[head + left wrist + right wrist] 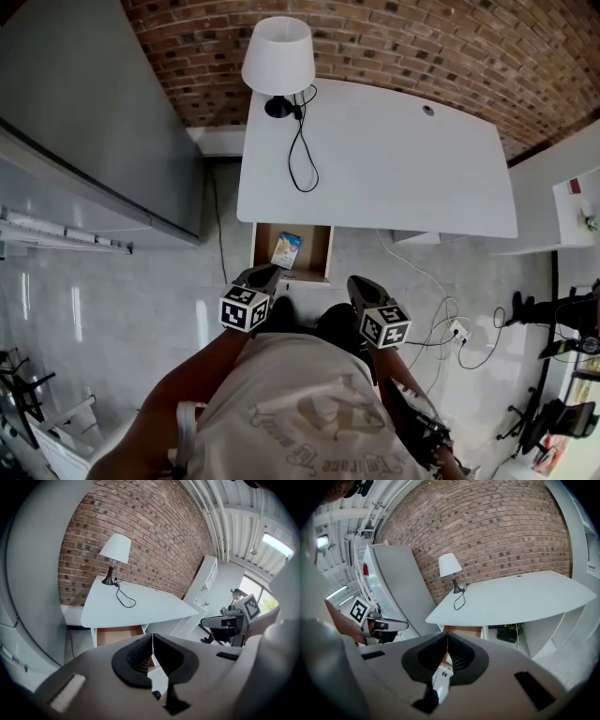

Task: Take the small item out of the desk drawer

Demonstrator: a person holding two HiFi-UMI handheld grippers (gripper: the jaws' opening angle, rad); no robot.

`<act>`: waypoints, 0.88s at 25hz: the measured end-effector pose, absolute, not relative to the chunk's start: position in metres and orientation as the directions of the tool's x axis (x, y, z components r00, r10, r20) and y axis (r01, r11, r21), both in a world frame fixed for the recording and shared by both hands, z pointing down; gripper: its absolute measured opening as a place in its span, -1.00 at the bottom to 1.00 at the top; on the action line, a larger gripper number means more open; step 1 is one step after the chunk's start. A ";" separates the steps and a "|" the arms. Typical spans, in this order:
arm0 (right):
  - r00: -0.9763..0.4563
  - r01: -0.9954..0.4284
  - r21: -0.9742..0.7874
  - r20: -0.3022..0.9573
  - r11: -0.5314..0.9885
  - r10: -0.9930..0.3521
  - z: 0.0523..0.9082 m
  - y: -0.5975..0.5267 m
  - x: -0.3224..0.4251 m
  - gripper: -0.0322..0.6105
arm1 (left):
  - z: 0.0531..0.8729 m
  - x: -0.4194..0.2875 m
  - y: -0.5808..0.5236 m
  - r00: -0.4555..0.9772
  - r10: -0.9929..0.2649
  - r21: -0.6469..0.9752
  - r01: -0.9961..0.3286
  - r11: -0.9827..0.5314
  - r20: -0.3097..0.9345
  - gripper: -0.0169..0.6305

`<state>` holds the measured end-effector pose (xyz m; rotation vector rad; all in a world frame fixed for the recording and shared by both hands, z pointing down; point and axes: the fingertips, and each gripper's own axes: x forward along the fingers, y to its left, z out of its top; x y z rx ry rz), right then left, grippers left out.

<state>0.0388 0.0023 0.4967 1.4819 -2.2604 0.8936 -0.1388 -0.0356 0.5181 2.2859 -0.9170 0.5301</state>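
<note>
In the head view the wooden desk drawer stands pulled out under the white desk. A small light packet with blue and yellow print lies in it. My left gripper hovers just in front of the drawer's front edge, jaws shut with nothing between them. My right gripper hangs to the right of the drawer, also shut and empty. In the left gripper view the closed jaws point at the open drawer. The right gripper view shows its closed jaws below the desk.
A white lamp and its black cord sit on the desk's left part. A tall grey cabinet stands at the left. Cables and a socket lie on the floor at the right, near a white shelf.
</note>
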 end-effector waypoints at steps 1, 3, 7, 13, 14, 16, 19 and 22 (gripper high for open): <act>-0.427 -0.900 -0.336 0.552 0.278 -0.716 0.498 0.002 0.039 -0.88 | 0.519 -0.139 -0.034 0.678 -0.474 0.390 -0.723 -0.570 0.562 -0.91; -0.429 -0.900 -0.334 0.555 0.281 -0.713 0.502 0.001 0.039 -0.88 | 0.523 -0.141 -0.032 0.672 -0.471 0.389 -0.727 -0.566 0.572 -0.91; -0.434 -0.897 -0.342 0.561 0.281 -0.704 0.510 -0.004 0.041 -0.88 | 0.534 -0.145 -0.029 0.652 -0.466 0.387 -0.744 -0.545 0.598 -0.91; -0.459 -0.885 -0.359 0.571 0.295 -0.681 0.517 -0.014 0.050 -0.88 | 0.542 -0.135 -0.036 0.633 -0.457 0.386 -0.759 -0.524 0.625 -0.91; -0.461 -0.884 -0.359 0.575 0.298 -0.676 0.520 -0.017 0.054 -0.88 | 0.542 -0.131 -0.039 0.636 -0.456 0.390 -0.758 -0.524 0.623 -0.91; -0.466 -0.883 -0.358 0.578 0.305 -0.670 0.523 -0.025 0.061 -0.88 | 0.542 -0.122 -0.045 0.643 -0.450 0.399 -0.752 -0.525 0.619 -0.91; -0.474 -0.878 -0.362 0.575 0.313 -0.667 0.523 -0.039 0.066 -0.88 | 0.545 -0.114 -0.056 0.639 -0.448 0.396 -0.755 -0.524 0.626 -0.91; -0.488 -0.871 -0.370 0.576 0.322 -0.656 0.525 -0.044 0.064 -0.88 | 0.549 -0.111 -0.060 0.631 -0.440 0.391 -0.759 -0.521 0.639 -0.91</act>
